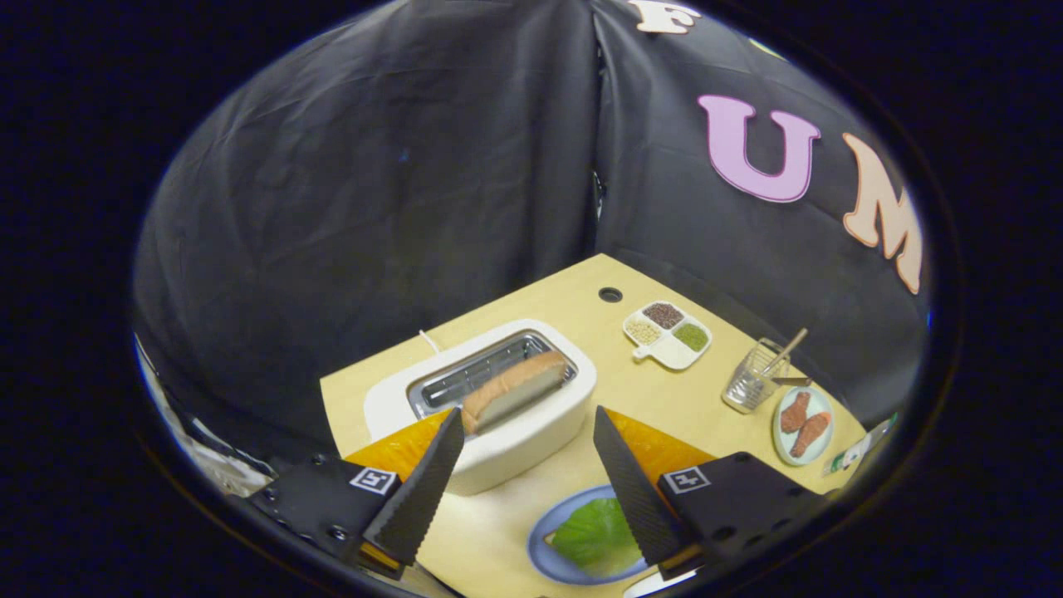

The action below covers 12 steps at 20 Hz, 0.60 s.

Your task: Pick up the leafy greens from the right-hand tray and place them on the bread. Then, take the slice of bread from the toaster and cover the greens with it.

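A slice of bread [513, 389] with a brown crust stands up out of the slot of a white toaster [531, 432] on the wooden table. My gripper [528, 423] is open above the table, its two fingers [419, 490] spread to either side of the toaster's near end, touching nothing. The left fingertip sits close to the slice's near end. Below and between the fingers, a green leaf [594, 536] lies on a blue plate [544, 531], with a pale edge of bread showing under the leaf's left side. The right finger hides part of the leaf and plate.
Beyond the toaster stands a white divided dish [668, 334] holding grains and seeds. A wire cup [754, 384] with a stick and a small plate of reddish-brown meat pieces [804, 423] stand at the right. Black cloth walls the table's far sides. A hole [609, 294] marks the far corner.
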### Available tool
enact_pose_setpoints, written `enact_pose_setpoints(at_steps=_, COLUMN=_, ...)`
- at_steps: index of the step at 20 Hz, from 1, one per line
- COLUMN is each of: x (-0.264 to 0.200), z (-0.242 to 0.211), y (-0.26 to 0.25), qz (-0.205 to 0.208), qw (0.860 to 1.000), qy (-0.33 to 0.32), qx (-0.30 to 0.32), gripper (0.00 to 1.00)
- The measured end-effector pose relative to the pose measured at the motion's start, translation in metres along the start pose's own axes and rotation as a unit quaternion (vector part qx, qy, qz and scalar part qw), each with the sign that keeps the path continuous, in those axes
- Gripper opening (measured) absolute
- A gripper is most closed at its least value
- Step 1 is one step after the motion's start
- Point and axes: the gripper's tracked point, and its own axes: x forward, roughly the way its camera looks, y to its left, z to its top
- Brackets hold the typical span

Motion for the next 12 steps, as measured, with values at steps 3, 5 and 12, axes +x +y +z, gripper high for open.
enact_pose_setpoints(at_steps=3, x=0.012, z=0.009, y=0.0, qz=0.003, qw=1.0, qy=0.004, qx=0.027, gripper=1.0)
enact_pose_setpoints(at_steps=5, x=0.021, z=0.012, y=0.0, qz=-0.003, qw=0.999, qy=0.009, qx=0.038, gripper=1.0)
enact_pose_setpoints(at_steps=12, x=0.056, z=0.004, y=-0.006, qz=-0.02, qw=0.994, qy=0.052, qx=0.096, gripper=0.96)
